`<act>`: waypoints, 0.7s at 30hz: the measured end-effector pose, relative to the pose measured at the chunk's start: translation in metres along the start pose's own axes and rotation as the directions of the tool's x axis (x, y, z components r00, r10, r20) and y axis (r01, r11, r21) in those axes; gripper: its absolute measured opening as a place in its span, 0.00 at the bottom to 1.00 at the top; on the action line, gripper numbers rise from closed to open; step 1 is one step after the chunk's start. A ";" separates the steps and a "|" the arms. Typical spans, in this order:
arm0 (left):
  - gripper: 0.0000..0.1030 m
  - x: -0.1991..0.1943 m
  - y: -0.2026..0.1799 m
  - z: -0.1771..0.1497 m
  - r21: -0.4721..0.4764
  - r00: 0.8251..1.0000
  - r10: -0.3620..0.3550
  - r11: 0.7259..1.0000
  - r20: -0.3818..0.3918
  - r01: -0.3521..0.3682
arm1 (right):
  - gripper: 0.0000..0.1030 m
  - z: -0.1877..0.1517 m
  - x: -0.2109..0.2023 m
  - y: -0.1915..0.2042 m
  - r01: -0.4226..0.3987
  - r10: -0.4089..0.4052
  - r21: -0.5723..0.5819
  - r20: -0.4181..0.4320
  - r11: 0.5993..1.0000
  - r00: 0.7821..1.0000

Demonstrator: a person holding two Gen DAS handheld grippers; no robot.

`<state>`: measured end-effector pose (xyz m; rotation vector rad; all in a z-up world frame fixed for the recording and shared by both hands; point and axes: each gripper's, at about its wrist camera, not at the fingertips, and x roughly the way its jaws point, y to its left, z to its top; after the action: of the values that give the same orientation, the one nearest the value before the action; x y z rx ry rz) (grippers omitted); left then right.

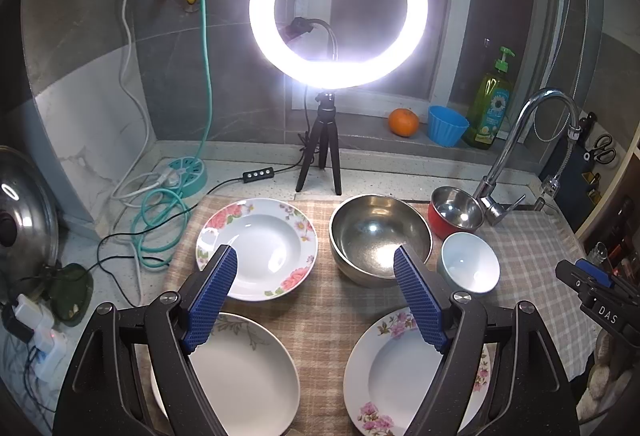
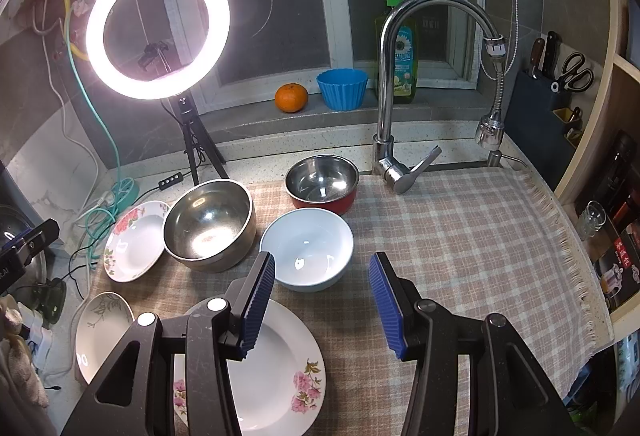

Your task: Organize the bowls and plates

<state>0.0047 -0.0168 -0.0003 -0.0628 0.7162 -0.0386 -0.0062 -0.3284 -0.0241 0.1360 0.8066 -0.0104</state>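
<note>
Nearest, the left gripper [image 1: 316, 294] hangs over the checked cloth [image 1: 320, 316] on the desk [image 1: 260, 184], its blue fingers [image 1: 214, 296] spread wide and holding nothing. Below it lie a leaf-patterned plate [image 1: 240, 376] on the left and a pink-flowered plate [image 1: 384, 376] on the right, apart from each other. The right gripper [image 2: 322, 302] hovers further right, fingers likewise apart and empty, its left finger over the pink-flowered plate. Just beyond sits a white bowl [image 2: 308, 248], upright, beside a large steel bowl [image 2: 208, 224]. A rose-rimmed plate [image 2: 132, 242] lies left of the steel bowl, very close to it; whether they touch I cannot tell. Behind the white bowl stands a red-sided steel bowl [image 2: 322, 182], near the base of the tap [image 2: 394, 84]. Further back a lit ring light [image 1: 338, 8] stands on a small tripod. On the window ledge rest an orange [image 2: 291, 98], a blue cup [image 2: 342, 89] and a green soap bottle [image 2: 400, 52].
</note>
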 end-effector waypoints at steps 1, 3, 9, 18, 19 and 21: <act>0.78 0.000 0.000 0.000 0.000 1.000 -0.001 1.000 -0.001 0.001 | 0.44 0.000 0.000 0.000 0.000 0.000 0.000 0.000 1.000 1.000; 0.78 0.001 0.000 0.000 0.000 1.000 0.000 1.000 -0.002 0.000 | 0.44 0.000 0.000 0.000 0.000 0.000 -0.002 -0.001 1.000 1.000; 0.78 0.001 0.001 -0.001 -0.002 1.000 0.004 1.000 0.002 -0.004 | 0.44 -0.001 0.002 0.004 -0.005 0.005 -0.003 -0.002 1.000 1.000; 0.78 0.013 0.018 -0.021 -0.029 0.997 -0.014 1.000 -0.079 0.012 | 0.44 -0.013 0.020 0.001 -0.077 0.078 0.013 -0.077 0.997 0.994; 0.78 0.017 0.020 -0.025 -0.036 0.995 -0.022 0.999 -0.101 0.018 | 0.44 -0.015 0.022 -0.002 -0.082 0.084 0.018 -0.090 0.996 0.992; 0.77 0.025 0.022 -0.032 -0.050 0.988 -0.044 0.998 -0.148 0.037 | 0.44 -0.022 0.030 -0.008 -0.095 0.098 0.031 -0.127 0.995 0.987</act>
<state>0.0025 0.0022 -0.0426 -0.1208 0.8656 -0.0657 -0.0016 -0.3319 -0.0610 0.2010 0.9281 0.0806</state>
